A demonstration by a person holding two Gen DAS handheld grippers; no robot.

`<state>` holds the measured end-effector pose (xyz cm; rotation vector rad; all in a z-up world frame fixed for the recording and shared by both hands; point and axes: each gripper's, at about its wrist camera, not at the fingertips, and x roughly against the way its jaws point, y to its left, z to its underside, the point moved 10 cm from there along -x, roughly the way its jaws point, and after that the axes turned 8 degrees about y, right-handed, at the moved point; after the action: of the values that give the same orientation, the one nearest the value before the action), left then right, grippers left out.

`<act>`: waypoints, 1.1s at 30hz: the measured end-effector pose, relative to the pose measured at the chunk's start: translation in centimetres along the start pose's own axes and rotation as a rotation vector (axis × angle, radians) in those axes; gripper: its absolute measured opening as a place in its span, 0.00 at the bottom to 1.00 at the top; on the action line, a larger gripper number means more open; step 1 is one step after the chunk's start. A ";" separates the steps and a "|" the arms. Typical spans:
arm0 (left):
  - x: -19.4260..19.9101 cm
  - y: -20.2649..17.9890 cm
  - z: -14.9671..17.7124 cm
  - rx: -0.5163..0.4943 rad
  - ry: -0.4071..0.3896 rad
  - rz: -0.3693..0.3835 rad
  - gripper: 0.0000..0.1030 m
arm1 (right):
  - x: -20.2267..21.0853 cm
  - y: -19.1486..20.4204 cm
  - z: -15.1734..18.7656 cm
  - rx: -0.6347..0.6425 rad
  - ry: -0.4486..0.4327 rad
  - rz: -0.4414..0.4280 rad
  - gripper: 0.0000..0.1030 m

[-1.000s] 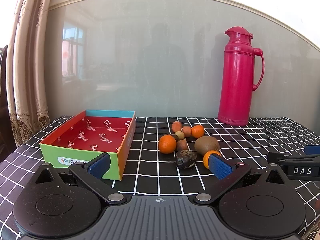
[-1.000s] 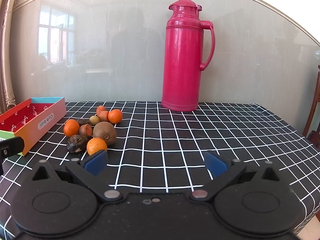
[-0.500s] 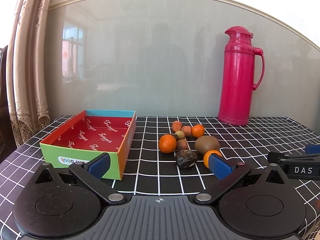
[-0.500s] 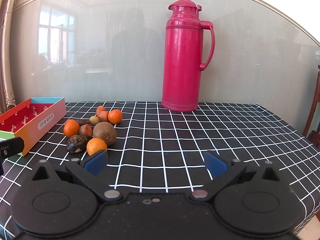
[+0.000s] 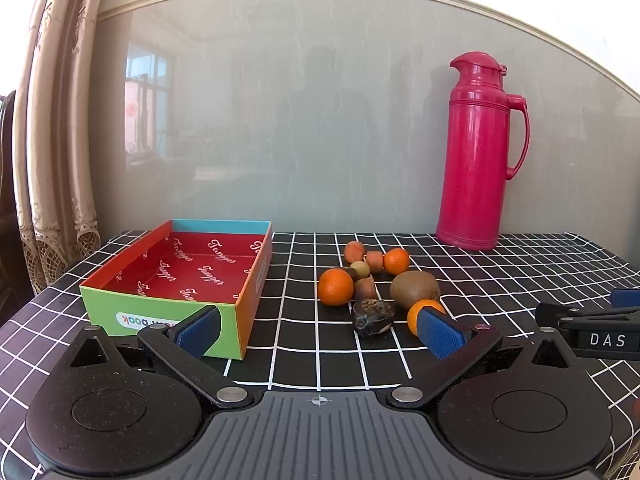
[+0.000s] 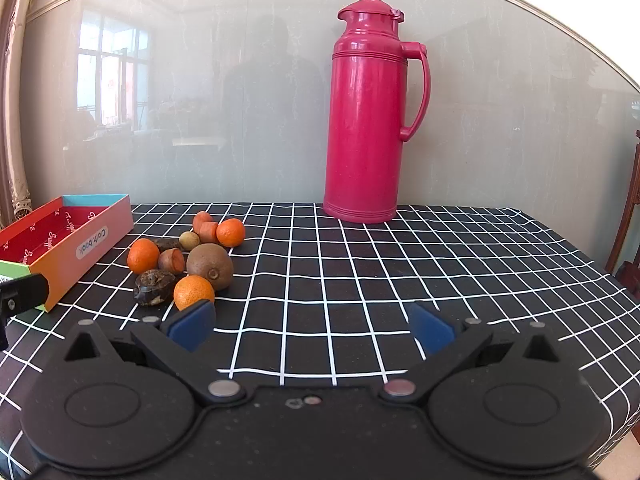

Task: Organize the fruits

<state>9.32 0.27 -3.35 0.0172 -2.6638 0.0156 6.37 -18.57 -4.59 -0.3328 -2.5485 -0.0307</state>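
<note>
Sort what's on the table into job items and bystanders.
Job: three oranges; kiwi; dark wrinkled fruit; small reddish pieces; empty box.
Bystanders: pink thermos; checked tablecloth; curtain.

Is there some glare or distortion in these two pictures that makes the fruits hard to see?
Left wrist view: the fruits are sharp and evenly lit; the glossy wall panel reflects a window, and fisheye bends its top edge. Right wrist view: same curved edges, a window reflection beside the pink thermos, fruits still clear.
</note>
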 end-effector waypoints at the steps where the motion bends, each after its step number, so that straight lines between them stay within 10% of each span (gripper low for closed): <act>1: 0.0 0.0 0.0 0.000 0.000 0.001 1.00 | 0.0 0.0 0.0 0.000 0.001 0.000 1.00; 33: -0.2 -0.1 0.1 -0.005 0.008 -0.003 1.00 | 0.1 0.1 -0.1 0.009 -0.002 -0.006 1.00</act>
<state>9.44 0.13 -3.50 0.0201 -2.6559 0.0082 6.33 -18.48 -4.49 -0.3225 -2.5510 -0.0215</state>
